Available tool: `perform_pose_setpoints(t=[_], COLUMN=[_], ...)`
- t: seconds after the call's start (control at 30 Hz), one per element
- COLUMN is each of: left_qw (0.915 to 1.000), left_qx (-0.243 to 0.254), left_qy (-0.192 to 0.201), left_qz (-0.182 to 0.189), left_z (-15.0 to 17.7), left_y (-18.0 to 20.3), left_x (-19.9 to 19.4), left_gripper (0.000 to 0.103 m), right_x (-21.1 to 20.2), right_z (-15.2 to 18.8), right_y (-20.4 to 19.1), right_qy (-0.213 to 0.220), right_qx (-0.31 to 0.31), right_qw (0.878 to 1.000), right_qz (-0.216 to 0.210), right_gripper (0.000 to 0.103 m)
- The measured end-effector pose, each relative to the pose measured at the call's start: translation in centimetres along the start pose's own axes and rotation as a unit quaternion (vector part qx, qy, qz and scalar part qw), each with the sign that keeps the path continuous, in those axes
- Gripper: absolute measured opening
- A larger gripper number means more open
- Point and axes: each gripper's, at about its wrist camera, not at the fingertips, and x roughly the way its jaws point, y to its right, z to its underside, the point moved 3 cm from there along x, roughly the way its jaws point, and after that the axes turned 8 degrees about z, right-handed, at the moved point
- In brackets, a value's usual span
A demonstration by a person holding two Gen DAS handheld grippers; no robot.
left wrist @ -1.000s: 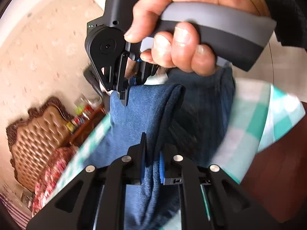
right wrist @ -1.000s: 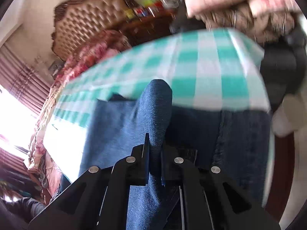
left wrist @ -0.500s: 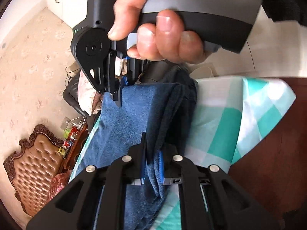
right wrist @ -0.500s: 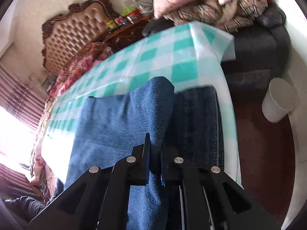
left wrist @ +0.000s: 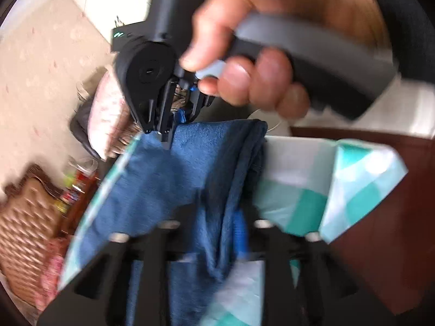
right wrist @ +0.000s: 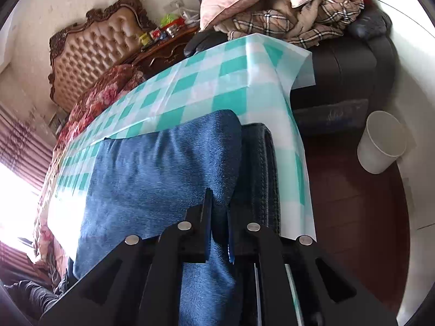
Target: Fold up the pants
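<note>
Right wrist: my right gripper (right wrist: 217,214) clamped on the pants (right wrist: 163,168) fold; left gripper (left wrist: 217,217) clamped on it too, keeping the edge level; pants lie near the checked tablecloth (right wrist: 217,81) right edge.

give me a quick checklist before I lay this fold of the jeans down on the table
1. Right gripper clamped on the jeans: ok, denim sits between the jaws.
2. Left gripper clamped on the jeans: ok, though that view is blurred.
3. Checked tablecloth beyond the fold free of objects: ok.
4. Jeans fully on the table: not ok, the dark waistband part lies at the cloth's edge.
5. Fold edges aligned: cannot tell.
6. White cup on the floor, away from the cloth: ok.
</note>
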Motion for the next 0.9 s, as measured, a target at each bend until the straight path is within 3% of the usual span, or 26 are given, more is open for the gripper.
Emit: perform_pose_setpoints(t=[0.07,0.13,0.23,0.27,0.37,0.47,0.5,0.53,0.63,0.7,0.77,0.9], left_qw=[0.9992,0.9957,0.9803,0.9735,0.9455,0.9281,0.9203,0.9183,0.9256,0.9337,0.9392,0.9303], left_qx=[-0.022,-0.061,-0.166,-0.201,-0.308,-0.345,-0.351,-0.349,-0.313,-0.296,-0.286,-0.311], left_qy=[0.031,0.061,0.095,0.099,0.085,0.064,0.052,0.037,-0.006,-0.038,-0.037,-0.036], left_qz=[0.013,0.035,0.048,0.045,0.065,0.125,0.164,0.183,0.213,0.199,0.186,0.190], left_z=[0.1,0.6,2.2,2.7,3.1,2.2,1.7,1.2,-0.4,-0.4,-0.7,-1.0], left_y=[-0.8,-2.9,-9.4,-11.4,-19.0,-23.2,-23.9,-23.6,-22.3,-21.2,-21.0,-21.7], left_x=[-1.8,-4.6,-8.1,-8.4,-6.0,-1.3,0.8,2.3,6.4,9.1,10.1,9.8], left_gripper=[0.062,0.063,0.063,0.059,0.023,0.019,0.019,0.019,0.019,0.018,0.020,0.020], right_x=[-0.2,-1.0,-4.8,-6.3,-8.5,-6.9,-5.9,-4.8,-1.3,-0.7,-0.6,-0.3], right_z=[0.1,0.0,-0.1,0.1,1.2,2.9,3.5,4.1,5.6,6.1,6.1,6.2], right_y=[0.1,0.2,0.1,-0.4,-3.5,-6.2,-6.6,-6.8,-6.8,-6.7,-6.5,-6.5], right_qy=[0.009,0.023,0.083,0.104,0.133,0.123,0.111,0.097,0.056,0.061,0.059,0.059], right_qx=[0.003,0.005,0.016,0.013,-0.008,-0.025,-0.024,-0.023,-0.025,-0.028,-0.023,-0.024], right_qw=[1.000,0.999,0.993,0.989,0.983,0.974,0.972,0.972,0.970,0.967,0.967,0.966], right_qz=[0.015,0.031,0.086,0.103,0.130,0.188,0.204,0.211,0.237,0.244,0.245,0.249], right_gripper=[0.012,0.013,0.019,0.019,0.019,0.019,0.020,0.019,0.019,0.020,0.020,0.020])
